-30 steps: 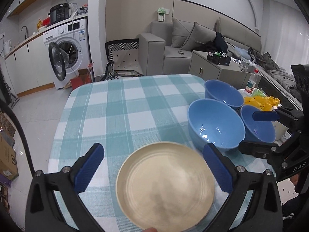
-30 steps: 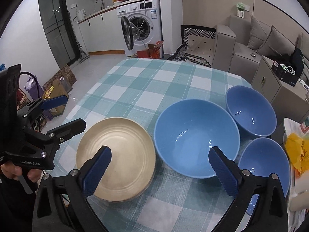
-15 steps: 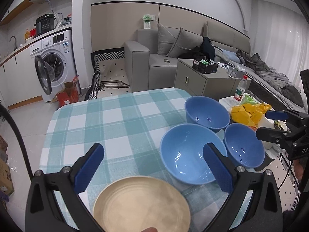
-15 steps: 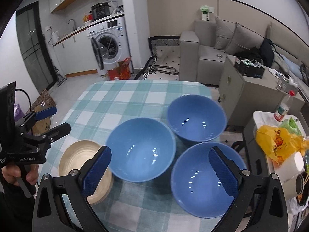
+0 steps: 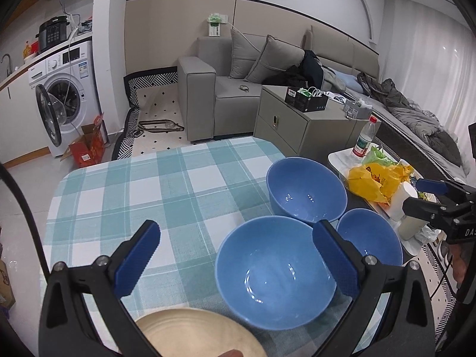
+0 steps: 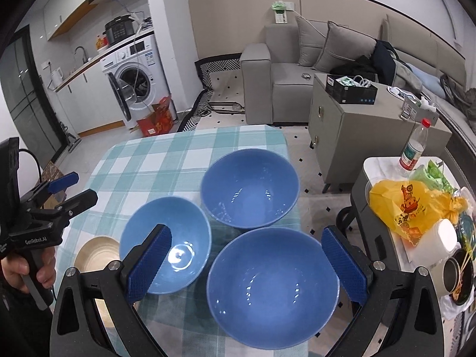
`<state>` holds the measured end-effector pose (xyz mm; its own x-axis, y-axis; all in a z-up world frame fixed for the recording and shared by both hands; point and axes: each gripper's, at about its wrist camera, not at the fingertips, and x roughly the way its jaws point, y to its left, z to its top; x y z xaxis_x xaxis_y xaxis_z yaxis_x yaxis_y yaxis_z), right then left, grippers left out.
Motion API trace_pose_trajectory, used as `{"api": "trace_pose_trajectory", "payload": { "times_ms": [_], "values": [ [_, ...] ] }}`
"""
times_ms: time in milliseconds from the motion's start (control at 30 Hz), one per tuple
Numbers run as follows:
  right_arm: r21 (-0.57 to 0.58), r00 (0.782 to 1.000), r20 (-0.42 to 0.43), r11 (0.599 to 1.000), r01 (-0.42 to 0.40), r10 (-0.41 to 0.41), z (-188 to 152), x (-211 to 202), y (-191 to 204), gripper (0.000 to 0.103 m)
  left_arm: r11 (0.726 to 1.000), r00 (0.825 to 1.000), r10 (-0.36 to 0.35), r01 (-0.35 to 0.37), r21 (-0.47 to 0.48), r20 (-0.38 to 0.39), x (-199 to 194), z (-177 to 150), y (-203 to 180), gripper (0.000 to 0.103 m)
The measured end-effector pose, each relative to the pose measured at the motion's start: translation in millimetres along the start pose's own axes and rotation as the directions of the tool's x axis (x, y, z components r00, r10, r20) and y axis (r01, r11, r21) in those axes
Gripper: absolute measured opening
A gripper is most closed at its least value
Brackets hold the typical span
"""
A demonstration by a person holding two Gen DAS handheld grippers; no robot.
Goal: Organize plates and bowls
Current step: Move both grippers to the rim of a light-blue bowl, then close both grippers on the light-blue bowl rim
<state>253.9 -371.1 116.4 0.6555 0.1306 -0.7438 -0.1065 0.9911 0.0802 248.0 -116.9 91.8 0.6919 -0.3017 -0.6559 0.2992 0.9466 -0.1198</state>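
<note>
I held both tongs wide and empty above the counter [image 5: 125, 196], because I had not yet chosen what to stack. My right tongs [image 6: 247, 264] were over the near bowl [image 6: 272, 291]. The other two bowls [image 6: 250, 187] [image 6: 165, 244] sat at 12 and 10 o'clock from it, all three close together. My left tongs [image 5: 235, 264] hung beside the left bowl, with the beige plate [image 5: 202, 336] at 6 o'clock. Compared with a second ago, both tongs had drawn back and turned rightward, so the plate slipped toward the frame edge.
</note>
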Motion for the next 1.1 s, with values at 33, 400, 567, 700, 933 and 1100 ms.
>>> {"api": "trace_pose_trajectory", "payload": {
  "times_ms": [33, 400, 567, 700, 933, 1100],
  "values": [
    [0.008, 1.0, -0.002, 1.0, 0.002, -0.002, 2.6, 3.3, -2.9, 0.102, 1.0, 1.0, 0.002, -0.002, 0.001, -0.006, 4.6, 2.5, -0.9, 0.103],
    [0.084, 0.998, -0.062, 0.996, 0.011, -0.006, 23.5, 51.7, -36.8, 0.102, 1.0, 0.996, 0.019, -0.019, 0.003, -0.087, 67.2, 28.3, -7.7, 0.103],
    [0.096, 0.994, -0.104, 0.995, 0.027, -0.017, 26.8, 76.4, -47.7, 0.102, 1.0, 0.993, 0.015, -0.013, 0.011, -0.117, 93.0, 36.0, -14.6, 0.103],
    [0.124, 0.992, -0.123, 0.992, 0.034, -0.019, 27.9, 93.5, -57.0, 0.102, 0.999, 0.99, 0.024, -0.019, 0.036, -0.137, 112.4, 41.0, -22.6, 0.103],
    [0.139, 0.99, -0.137, 0.989, 0.039, -0.02, 30.9, 110.8, -66.3, 0.102, 0.996, 0.984, 0.015, 0.002, 0.094, -0.175, 140.4, 42.5, -37.7, 0.098],
    [0.145, 0.988, -0.153, 0.989, 0.038, -0.016, 32.7, 124.6, -69.4, 0.098, 0.994, 0.98, -0.005, 0.027, 0.107, -0.2, 155.6, 42.4, -42.6, 0.088]
  ]
}}
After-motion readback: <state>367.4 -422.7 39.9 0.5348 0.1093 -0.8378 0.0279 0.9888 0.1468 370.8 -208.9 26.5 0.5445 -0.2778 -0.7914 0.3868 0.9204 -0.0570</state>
